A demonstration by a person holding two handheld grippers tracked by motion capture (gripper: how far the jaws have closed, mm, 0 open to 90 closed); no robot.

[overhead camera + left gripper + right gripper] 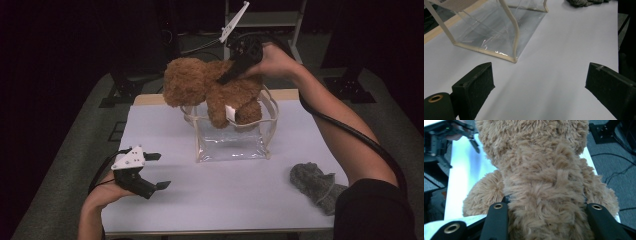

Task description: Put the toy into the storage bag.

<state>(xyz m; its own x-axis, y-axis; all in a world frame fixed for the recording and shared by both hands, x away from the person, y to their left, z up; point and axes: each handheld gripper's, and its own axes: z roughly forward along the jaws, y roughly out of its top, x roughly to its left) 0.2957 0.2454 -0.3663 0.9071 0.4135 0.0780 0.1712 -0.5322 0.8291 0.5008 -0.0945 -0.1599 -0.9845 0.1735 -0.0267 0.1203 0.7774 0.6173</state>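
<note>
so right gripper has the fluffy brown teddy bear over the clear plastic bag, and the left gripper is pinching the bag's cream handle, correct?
Not quite. The left gripper holds nothing: the left gripper view shows its fingers wide apart above bare white table, short of the clear plastic bag. The right gripper does hold the fluffy brown teddy bear over the bag.

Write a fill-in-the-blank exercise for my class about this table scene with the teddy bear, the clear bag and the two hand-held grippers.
1. The right hand-held gripper is shut on the brown ____.
2. The teddy bear hangs over the top of the ____ bag.
3. The left hand-held gripper hovers over the table with its jaws ____.
4. The grey cloth lies near the table's ____ edge in the high view.

Missing words: teddy bear; clear; open; right
</note>
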